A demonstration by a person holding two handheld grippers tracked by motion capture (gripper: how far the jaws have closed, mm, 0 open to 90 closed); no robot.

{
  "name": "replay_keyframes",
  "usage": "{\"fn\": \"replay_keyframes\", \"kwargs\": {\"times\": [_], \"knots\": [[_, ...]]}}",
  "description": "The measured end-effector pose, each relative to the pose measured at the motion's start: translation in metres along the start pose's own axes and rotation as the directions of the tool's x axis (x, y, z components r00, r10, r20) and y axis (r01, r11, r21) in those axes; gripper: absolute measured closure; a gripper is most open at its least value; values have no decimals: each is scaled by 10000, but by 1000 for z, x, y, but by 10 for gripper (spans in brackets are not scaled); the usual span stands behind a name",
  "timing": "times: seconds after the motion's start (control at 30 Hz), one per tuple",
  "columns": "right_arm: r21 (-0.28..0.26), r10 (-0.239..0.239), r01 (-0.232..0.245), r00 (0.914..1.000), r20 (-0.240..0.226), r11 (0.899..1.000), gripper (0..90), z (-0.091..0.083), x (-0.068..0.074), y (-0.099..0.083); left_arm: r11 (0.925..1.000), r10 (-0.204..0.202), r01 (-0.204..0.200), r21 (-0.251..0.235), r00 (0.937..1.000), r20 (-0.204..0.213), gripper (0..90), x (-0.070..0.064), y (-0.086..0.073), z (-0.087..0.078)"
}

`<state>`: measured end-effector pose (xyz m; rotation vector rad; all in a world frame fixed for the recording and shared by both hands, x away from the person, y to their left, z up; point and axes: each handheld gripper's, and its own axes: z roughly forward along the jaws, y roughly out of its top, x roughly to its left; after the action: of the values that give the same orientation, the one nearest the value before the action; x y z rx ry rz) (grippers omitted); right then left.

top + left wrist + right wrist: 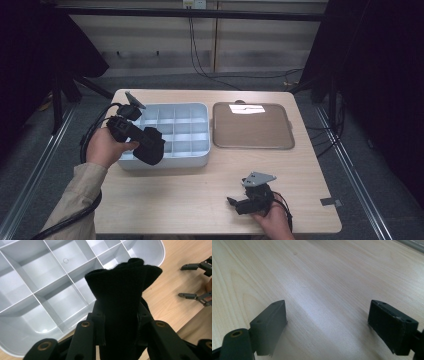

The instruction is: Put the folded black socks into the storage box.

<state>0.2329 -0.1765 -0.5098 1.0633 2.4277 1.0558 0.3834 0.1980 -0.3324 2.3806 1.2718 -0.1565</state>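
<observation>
A grey compartment tray (pixel 176 131) is being shown with its visible cells bare; its lid (pixel 252 125) is lying just beside it on the table (pixel 200 200). A black cloth (pixel 122 297) is being clamped between the closed jaws of the left gripper (pixel 121 322), held over the tray's near edge. The left hand (pixel 104 147) is being kept raised beside the tray, gripper angled down. The right gripper (pixel 327 317) is being held wide apart, gripping nothing, low above bare wood, well apart from the tray, its hand (pixel 272 220) near the table's front edge.
</observation>
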Motion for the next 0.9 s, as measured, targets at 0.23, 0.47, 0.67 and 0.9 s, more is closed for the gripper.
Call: {"fn": "replay_keyframes", "kwargs": {"times": [0.23,0.47,0.67,0.9], "knots": [[-2,-2,2,10000,-1,10000,149,0,0,0,9999,-144,143,-43,9998,-102,688,7,1,-2],[2,-6,6,10000,10,10000,149,0,0,0,9994,-336,333,-121,9991,-243,688,15,3,-4],[-4,1,-1,10000,1,10000,149,0,0,0,9986,-478,472,-244,9986,-243,687,23,4,-7],[10,-3,3,10000,15,10000,149,0,0,0,9981,-589,580,-192,9971,-479,687,31,5,-6]]}}
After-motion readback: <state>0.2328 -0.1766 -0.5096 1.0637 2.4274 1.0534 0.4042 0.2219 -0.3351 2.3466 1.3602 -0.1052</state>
